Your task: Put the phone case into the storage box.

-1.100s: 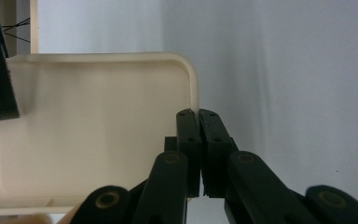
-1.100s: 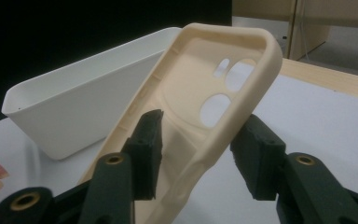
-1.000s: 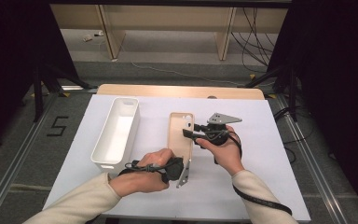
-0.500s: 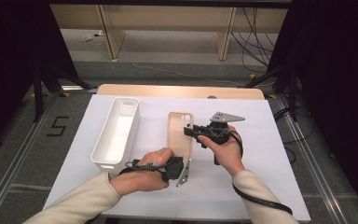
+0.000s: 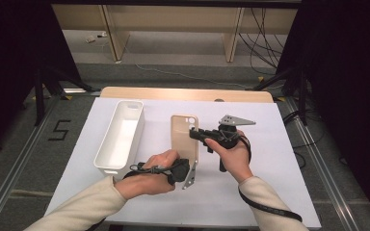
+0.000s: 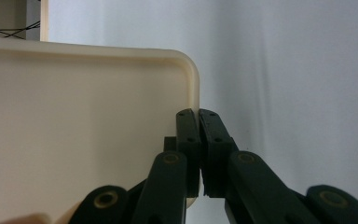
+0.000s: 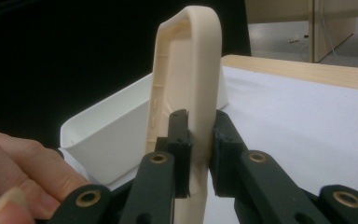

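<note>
A cream phone case (image 5: 182,137) is held off the white table between both hands, its camera cut-out at the far end. My left gripper (image 5: 189,163) comes in from the near side and is shut on the case's near corner; in the left gripper view the jaws (image 6: 198,112) pinch the thin rim of the case (image 6: 74,130). My right gripper (image 5: 195,134) reaches in from the right. Its jaws have just been closing, and in the right gripper view they (image 7: 199,116) press on both sides of the side wall of the case (image 7: 191,70).
A long white plastic bin (image 5: 120,134) stands left of the case, also seen behind it in the right gripper view as the bin (image 7: 102,126). The white table top (image 5: 270,183) ends in a wooden strip at the far edge. Black cables trail from both grippers.
The right gripper's jaws have drawn in around the right edge of the case. Both hands and the case stay nearly where they were.
</note>
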{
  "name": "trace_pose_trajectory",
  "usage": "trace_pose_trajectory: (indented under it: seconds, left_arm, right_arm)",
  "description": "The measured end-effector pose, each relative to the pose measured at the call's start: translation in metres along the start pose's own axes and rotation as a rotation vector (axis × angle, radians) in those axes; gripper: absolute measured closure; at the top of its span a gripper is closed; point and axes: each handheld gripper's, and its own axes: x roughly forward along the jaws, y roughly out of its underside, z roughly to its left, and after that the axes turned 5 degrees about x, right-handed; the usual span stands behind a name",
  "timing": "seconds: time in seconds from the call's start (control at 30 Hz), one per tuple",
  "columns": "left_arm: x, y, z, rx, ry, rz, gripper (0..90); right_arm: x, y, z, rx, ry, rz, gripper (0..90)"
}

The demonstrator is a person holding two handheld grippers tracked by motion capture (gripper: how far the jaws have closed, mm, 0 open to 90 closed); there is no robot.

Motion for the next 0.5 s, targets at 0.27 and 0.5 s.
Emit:
trace_pose_trajectory:
  seconds: [0.27,0.5]
  left_arm:
    - [-0.004,0.006,0.004,-0.029,-0.040,-0.032,80.4]
    - [-0.021,0.017,0.012,-0.182,-0.117,-0.132,58.2]
  right_arm:
    - [-0.005,-0.003,0.003,0.028,0.002,-0.008,81.6]
    - [-0.009,-0.005,0.006,-0.005,0.037,-0.025,81.5]
